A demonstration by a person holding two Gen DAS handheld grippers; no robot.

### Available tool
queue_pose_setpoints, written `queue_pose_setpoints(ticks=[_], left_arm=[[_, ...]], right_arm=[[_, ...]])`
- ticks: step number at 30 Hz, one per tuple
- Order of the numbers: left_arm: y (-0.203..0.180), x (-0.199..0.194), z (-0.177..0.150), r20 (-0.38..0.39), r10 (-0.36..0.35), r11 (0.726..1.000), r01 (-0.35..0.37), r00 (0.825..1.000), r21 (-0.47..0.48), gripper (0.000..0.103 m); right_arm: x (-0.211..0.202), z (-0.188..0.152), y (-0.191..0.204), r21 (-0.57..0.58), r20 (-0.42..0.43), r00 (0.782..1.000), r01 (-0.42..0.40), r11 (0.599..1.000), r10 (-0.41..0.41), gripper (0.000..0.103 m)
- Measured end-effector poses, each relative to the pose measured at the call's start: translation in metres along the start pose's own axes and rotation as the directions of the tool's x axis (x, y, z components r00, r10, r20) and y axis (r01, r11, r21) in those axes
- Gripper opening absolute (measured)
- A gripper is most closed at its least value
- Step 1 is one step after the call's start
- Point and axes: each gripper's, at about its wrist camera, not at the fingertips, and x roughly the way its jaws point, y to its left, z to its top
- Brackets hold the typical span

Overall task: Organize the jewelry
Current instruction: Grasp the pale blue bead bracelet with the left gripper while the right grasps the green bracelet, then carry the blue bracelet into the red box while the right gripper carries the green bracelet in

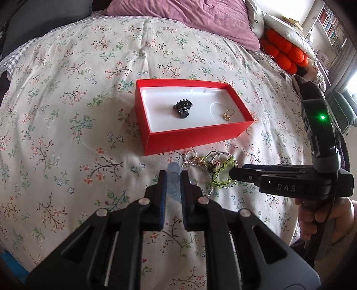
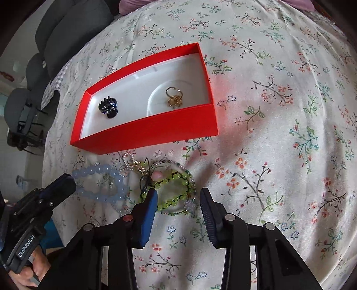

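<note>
Covering the whole bed (image 1: 67, 93) is a cream duvet printed with small sprigs of flowers in pink, green and blue, and everything sits on that soft, slightly rumpled cloth. A mauve pillow (image 1: 185, 17) lies at the head, with a grey cushion (image 1: 42, 15) off to one side and a bobbly orange cushion (image 1: 283, 53) at the other edge. Beyond that, white bookshelves (image 1: 330, 29) stand against the wall in bright daylight.

Near the middle of the bed is an open red box (image 1: 191, 138) with a white lining. Inside it lie a black hair claw (image 1: 183, 108) and, apart from it, a gold ring (image 1: 227, 114) in a round hollow of the lining.

Just in front of the box, on the duvet, is a tangle of jewelry: a pale blue bead bracelet (image 2: 100, 185), a green bead bracelet (image 2: 176, 189) beside it, and thin sparkly chains looped through both.

The left gripper (image 1: 173, 178) is clenched on the pale blue bead bracelet, whose beads show between its 2 fingers. The right gripper (image 2: 178, 200) hangs over the green bead bracelet with its jaws spread and nothing between them. A bare hand (image 2: 33, 270) shows on the left handle
</note>
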Motion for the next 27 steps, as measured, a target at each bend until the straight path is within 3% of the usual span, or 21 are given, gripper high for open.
queue_pose_setpoints(ticks=[6, 15, 24, 26, 27], left_arm=[[0.002, 0.001, -0.002, -0.01, 0.003, 1.0, -0.003, 1.0, -0.002, 0.013], [0.003, 0.004, -0.006, -0.021, 0.013, 1.0, -0.014, 1.0, -0.007, 0.013], [0.006, 0.012, -0.005, -0.036, 0.041, 0.999, -0.042, 0.999, -0.021, 0.013], [0.005, 0.012, -0.005, -0.033, 0.044, 0.999, -0.044, 0.999, -0.02, 0.013], [0.004, 0.011, -0.005, -0.03, 0.042, 0.999, -0.043, 0.999, -0.019, 0.013]], right_arm=[[0.006, -0.004, 0.002, 0.048, -0.007, 0.999, -0.038, 0.998, 0.038, 0.025], [0.026, -0.002, 0.0, 0.094, -0.018, 1.0, 0.004, 0.996, -0.002, 0.023], [0.031, -0.002, 0.013, -0.002, 0.016, 0.998, 0.054, 0.999, -0.054, 0.021], [0.031, -0.002, 0.018, -0.043, 0.034, 0.995, 0.09, 0.995, -0.089, 0.01], [0.03, -0.003, 0.019, -0.054, 0.039, 0.995, 0.091, 0.994, -0.089, 0.01]])
